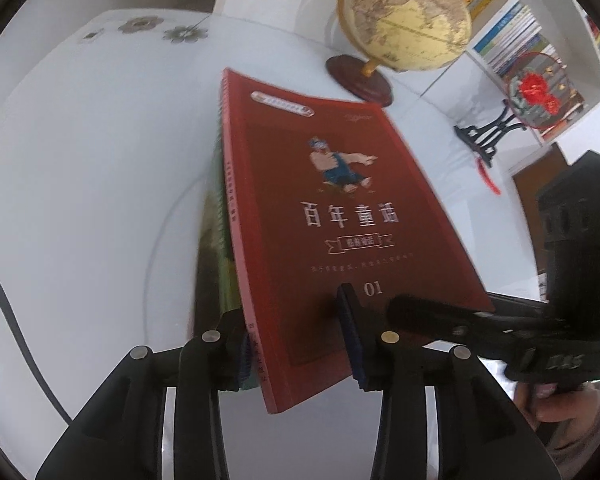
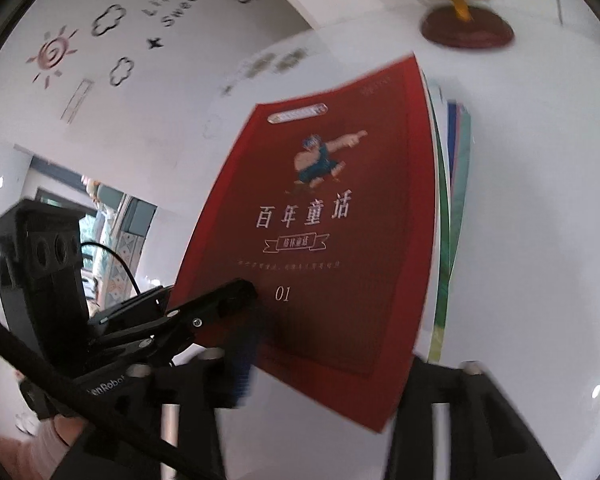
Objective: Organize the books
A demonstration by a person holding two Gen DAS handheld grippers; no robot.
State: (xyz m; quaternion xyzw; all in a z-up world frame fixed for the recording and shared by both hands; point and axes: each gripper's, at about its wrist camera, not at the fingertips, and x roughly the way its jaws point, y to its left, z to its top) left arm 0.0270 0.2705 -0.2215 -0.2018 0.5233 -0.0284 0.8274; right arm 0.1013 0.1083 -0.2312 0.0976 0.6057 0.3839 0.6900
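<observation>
A red book (image 1: 320,208) with a cartoon figure and "01" on its cover tops a small stack on the white table (image 1: 100,200); a green book (image 1: 216,248) shows under its spine. The stack's near end sits between the fingers of my left gripper (image 1: 296,344), one pad beside the spine and one over the cover, jaws parted and open. In the right wrist view the red book (image 2: 332,240) has its near corner between the fingers of my right gripper (image 2: 328,372), also open. Coloured page edges (image 2: 456,184) stick out on the right. Each view shows the other gripper's finger (image 1: 420,312) (image 2: 228,296) over the cover's near edge.
A globe (image 1: 404,16) on a round wooden base (image 2: 466,28) stands just beyond the stack. A red fan ornament on a black stand (image 1: 536,96) and a white bookshelf with several books (image 1: 512,36) are at the back right. A hand (image 1: 572,412) holds the right gripper.
</observation>
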